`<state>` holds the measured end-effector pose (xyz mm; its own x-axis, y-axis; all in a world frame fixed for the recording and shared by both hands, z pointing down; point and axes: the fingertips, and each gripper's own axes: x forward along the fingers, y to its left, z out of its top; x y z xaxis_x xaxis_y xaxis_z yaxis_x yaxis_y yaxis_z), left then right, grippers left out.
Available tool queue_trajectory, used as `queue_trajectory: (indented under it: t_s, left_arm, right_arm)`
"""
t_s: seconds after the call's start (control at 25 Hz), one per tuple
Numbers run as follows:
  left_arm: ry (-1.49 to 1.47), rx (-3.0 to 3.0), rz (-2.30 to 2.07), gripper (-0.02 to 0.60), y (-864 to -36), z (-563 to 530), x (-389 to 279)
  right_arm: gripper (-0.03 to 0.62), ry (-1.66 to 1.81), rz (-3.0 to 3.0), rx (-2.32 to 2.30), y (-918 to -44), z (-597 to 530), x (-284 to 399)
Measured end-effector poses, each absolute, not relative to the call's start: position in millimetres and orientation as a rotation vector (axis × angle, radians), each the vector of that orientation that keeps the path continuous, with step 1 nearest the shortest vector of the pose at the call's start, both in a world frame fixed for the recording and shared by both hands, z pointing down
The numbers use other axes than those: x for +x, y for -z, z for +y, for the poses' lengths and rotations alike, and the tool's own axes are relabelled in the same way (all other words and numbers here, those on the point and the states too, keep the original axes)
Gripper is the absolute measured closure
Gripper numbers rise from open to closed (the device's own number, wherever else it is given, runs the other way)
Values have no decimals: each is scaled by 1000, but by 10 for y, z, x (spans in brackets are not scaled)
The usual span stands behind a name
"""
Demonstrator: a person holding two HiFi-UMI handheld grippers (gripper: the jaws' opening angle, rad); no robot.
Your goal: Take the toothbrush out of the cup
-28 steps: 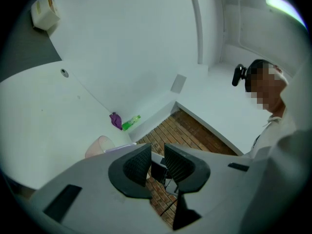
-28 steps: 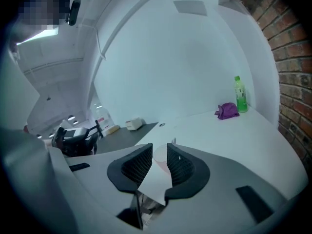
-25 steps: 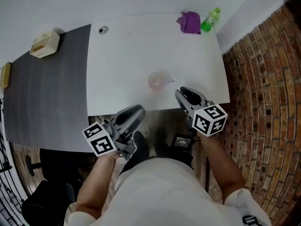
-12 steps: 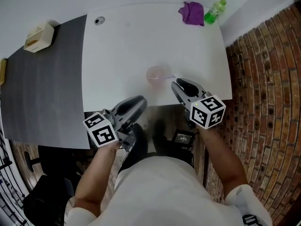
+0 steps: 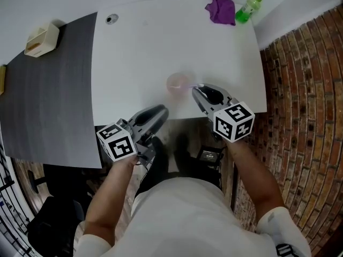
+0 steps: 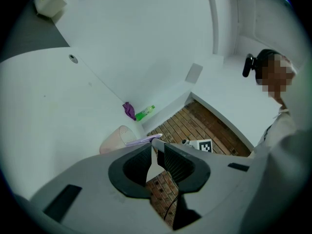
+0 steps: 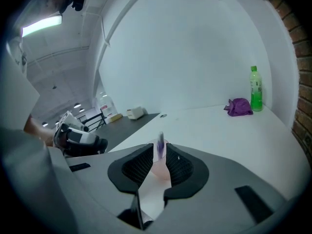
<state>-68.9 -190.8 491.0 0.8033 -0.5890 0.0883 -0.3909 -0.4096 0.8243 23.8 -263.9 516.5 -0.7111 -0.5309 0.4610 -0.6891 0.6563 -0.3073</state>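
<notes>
Table (image 5: 150, 47): white top; its near edge faces the person.
Right gripper (image 5: 197, 91): over the near edge, right of centre; jaws released, parted slightly, with the toothbrush handle in the gap at their tips and space on both sides of it.
Left gripper (image 5: 161, 111): just off the near edge; jaws clenched, holding nothing.
Cloth (image 5: 222, 9): purple, at the far right corner, beside the bottle (image 5: 250, 8).
Cup (image 5: 177, 82): pink, translucent, upright, near the near edge.
Toothbrush (image 7: 159, 149): purple, in the cup, leaning toward the right gripper.
</notes>
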Motion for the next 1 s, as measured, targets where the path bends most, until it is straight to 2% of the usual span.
queue_trajectory:
  t_s: [0.48,1.0]
  left_arm:
    - [274,2044,-717,515,-4943,-1971,-652]
    - [317,2061,-731,515,-4782,-1926,-739]
  right_arm:
    - [539,-627,-2545,951,-5167,-2672,148]
    - [540,-613,-2556,1003,-4986,-2643,133]
